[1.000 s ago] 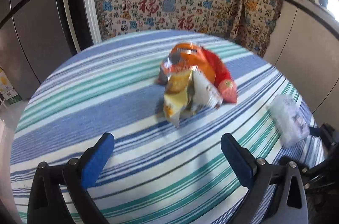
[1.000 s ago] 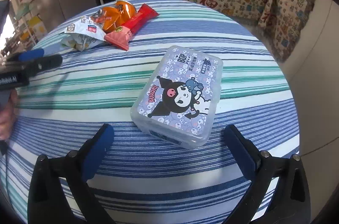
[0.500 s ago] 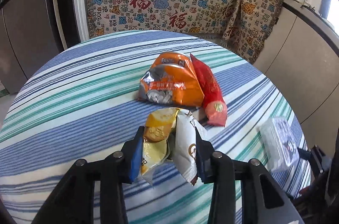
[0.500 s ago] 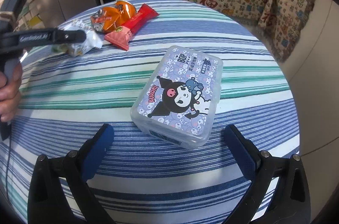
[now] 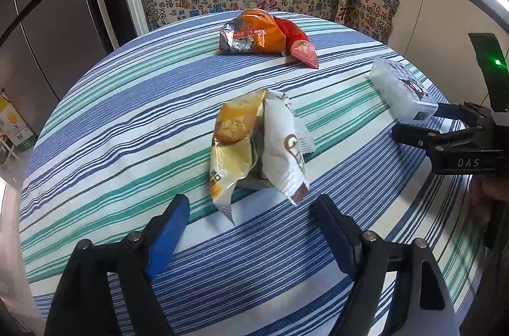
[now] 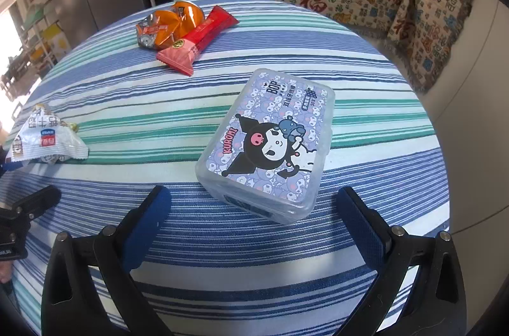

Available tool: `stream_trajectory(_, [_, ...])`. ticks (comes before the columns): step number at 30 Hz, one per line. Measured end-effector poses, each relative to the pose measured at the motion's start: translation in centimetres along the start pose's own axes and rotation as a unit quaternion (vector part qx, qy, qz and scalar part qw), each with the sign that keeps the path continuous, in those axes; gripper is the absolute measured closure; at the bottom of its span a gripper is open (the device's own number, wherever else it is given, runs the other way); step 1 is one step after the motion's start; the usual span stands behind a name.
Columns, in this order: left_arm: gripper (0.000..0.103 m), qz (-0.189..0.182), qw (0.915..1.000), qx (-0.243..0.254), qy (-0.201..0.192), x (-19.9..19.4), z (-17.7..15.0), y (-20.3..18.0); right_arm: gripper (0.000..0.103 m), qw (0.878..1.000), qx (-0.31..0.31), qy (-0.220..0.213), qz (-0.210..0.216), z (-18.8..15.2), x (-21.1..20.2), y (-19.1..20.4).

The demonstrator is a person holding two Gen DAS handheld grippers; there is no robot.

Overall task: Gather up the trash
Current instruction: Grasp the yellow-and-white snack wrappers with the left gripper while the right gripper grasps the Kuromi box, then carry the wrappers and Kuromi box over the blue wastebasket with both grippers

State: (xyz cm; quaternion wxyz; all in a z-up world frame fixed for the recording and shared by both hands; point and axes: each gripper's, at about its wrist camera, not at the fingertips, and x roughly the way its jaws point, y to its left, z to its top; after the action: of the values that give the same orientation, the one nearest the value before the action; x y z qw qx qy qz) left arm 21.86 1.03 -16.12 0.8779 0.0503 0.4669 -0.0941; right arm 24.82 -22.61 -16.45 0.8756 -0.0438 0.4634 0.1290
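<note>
The left gripper (image 5: 251, 228) has just opened its jaws and holds nothing. The yellow-white wrapper (image 5: 254, 148) lies on the striped table (image 5: 111, 120) just beyond it, at twelve o'clock, long axis toward the fingertips. The right gripper (image 6: 257, 228), wide open and empty, is farther.

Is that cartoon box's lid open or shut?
Shut: the plastic box lies flat on the tablecloth, its printed lid seated flush all around.

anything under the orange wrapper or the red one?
The red wrapper lies beside the orange wrapper, seemingly overlapping its edge; both rest on the striped tablecloth. Whatever is beneath them is covered.
</note>
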Motion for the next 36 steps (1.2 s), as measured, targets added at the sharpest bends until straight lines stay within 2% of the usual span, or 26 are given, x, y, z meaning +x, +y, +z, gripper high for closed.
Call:
stream_trajectory(3, [0.005, 0.009, 0.9998, -0.013, 0.008, 0.5, 0.3, 0.3, 0.0, 1.0, 0.0, 0.0, 0.0, 0.0, 0.0, 0.0])
stream_trajectory(9, [0.003, 0.01, 0.9998, -0.013, 0.006, 0.5, 0.2, 0.4, 0.0, 1.0, -0.011, 0.006, 0.009, -0.1, -0.1, -0.1])
stream_trajectory(11, [0.003, 0.008, 0.9999, -0.015, 0.004, 0.3, 0.1, 0.5, 0.001, 1.0, 0.013, 0.018, 0.017, -0.3, -0.7, -1.1])
stream_trajectory(12, [0.004, 0.005, 0.9998, -0.02, 0.0, 0.1, 0.1, 0.7, 0.001, 0.999, 0.03, 0.015, 0.036, -0.4, -1.4, -1.7])
stream_trajectory(14, [0.004, -0.014, 0.999, -0.038, -0.021, -0.8, 0.2, 1.4, 0.001, 0.997, 0.042, 0.0, 0.057, 0.0, -2.8, -2.3])
stream_trajectory(16, [0.004, -0.039, 0.9968, -0.057, -0.04, -1.7, 0.7, 1.9, 0.001, 0.998, 0.03, -0.011, 0.049, 0.8, -3.6, -2.0])
stream_trajectory(18, [0.004, -0.059, 0.995, -0.064, -0.048, -2.0, 1.7, 2.1, 0.001, 0.998, 0.032, -0.004, 0.052, 1.7, -3.2, -1.6])
stream_trajectory(20, [0.004, -0.054, 0.9969, -0.05, -0.029, -1.1, 2.6, 1.7, 0.001, 0.998, 0.048, 0.005, 0.051, 2.7, -2.4, -1.4])
stream_trajectory(23, [0.006, -0.022, 0.9992, -0.032, -0.01, 0.5, 3.6, 1.3, 0.004, 0.997, 0.066, 0.023, 0.042, 3.7, -1.0, -1.2])
stream_trajectory(24, [0.008, -0.026, 0.9991, -0.033, -0.009, 0.7, 3.7, 1.4, 0.023, 0.996, 0.068, 0.032, 0.039, 3.9, -0.6, -1.3])
stream_trajectory(25, [0.016, -0.035, 0.9987, -0.034, -0.01, 0.6, 3.8, 1.4, 0.036, 0.996, 0.065, 0.042, 0.033, 3.9, -0.2, -1.5])
stream_trajectory(26, [0.046, -0.048, 0.9983, -0.032, -0.008, 0.6, 3.8, 1.3, 0.035, 0.996, 0.064, 0.043, 0.036, 3.8, -0.3, -1.6])
stream_trajectory(27, [0.052, -0.046, 0.9985, -0.028, -0.006, 0.4, 3.8, 1.1, 0.035, 0.997, 0.062, 0.045, 0.034, 3.6, -0.5, -1.7])
stream_trajectory(30, [0.064, -0.039, 0.999, -0.018, -0.014, -0.2, 3.3, 0.6, 0.036, 0.997, 0.053, 0.032, 0.043, 2.9, -2.2, -2.0])
stream_trajectory(36, [0.069, -0.056, 0.9974, -0.041, -0.023, -2.0, 2.6, -1.3, 0.037, 0.996, 0.051, 0.001, 0.074, 1.8, -5.4, -2.3])
